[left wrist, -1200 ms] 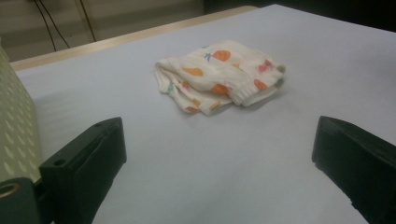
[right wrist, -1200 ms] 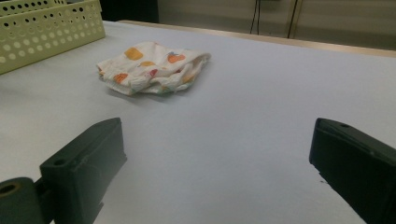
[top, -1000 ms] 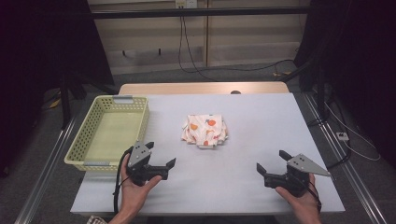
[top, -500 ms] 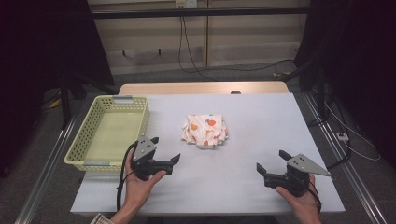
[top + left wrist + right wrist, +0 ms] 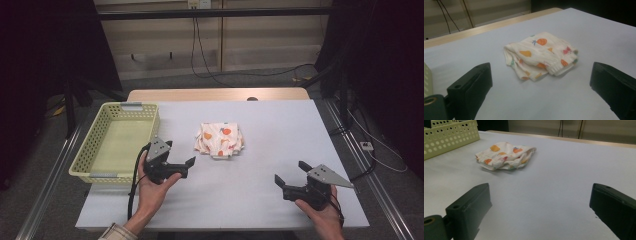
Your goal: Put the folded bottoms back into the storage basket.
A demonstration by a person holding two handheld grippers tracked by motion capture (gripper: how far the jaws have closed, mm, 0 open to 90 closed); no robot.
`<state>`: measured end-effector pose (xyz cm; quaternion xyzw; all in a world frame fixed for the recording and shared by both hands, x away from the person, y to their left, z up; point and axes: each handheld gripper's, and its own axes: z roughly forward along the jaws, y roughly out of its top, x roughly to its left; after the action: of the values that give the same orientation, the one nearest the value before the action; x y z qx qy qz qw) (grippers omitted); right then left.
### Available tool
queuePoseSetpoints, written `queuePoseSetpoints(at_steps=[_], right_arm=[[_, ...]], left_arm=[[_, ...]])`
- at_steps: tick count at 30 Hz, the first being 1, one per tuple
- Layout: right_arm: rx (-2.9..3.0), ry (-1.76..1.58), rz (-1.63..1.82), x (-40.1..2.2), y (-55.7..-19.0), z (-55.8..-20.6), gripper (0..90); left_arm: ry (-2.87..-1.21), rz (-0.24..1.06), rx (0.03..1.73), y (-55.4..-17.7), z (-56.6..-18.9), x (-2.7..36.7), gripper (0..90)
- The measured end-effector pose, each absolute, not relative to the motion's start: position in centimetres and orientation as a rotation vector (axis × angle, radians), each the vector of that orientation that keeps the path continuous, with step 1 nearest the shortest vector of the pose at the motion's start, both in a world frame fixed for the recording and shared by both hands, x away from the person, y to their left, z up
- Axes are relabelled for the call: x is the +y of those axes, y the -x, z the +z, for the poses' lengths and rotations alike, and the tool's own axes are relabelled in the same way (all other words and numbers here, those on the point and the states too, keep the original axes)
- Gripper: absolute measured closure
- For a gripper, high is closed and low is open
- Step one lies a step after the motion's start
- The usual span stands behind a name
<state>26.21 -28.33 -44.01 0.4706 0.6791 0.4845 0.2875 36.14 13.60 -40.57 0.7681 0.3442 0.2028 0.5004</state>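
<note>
A folded cream cloth (image 5: 220, 140) printed with orange fruit lies at the middle of the white table (image 5: 280, 135). In the left gripper view the cloth (image 5: 541, 55) sits just ahead, between and beyond the wide-apart jaws. My left gripper (image 5: 179, 153) is open, low over the table, a short way left and near side of the cloth. My right gripper (image 5: 291, 173) is open near the front right of the table, with nothing between its jaws. From the right gripper view the cloth (image 5: 505, 155) lies farther off at upper left.
A pale yellow perforated basket (image 5: 95, 150) stands at the table's left edge and looks empty; its wall (image 5: 451, 137) appears at the top left of the right gripper view. A wooden strip (image 5: 215, 95) borders the far edge. Cables run on the floor behind.
My left gripper has moved forward and to the right, closer to the cloth. The right gripper and the cloth have stayed where they were.
</note>
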Motion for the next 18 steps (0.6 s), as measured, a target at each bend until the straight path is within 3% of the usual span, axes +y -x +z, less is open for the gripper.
queuePoseSetpoints(at_steps=[18], right_arm=[[1.823,-1.259,1.290,-28.3,-26.4,-44.1,3.1]], left_arm=[[-1.862,0.472,0.850,-38.0,-39.9,12.7,4.6]])
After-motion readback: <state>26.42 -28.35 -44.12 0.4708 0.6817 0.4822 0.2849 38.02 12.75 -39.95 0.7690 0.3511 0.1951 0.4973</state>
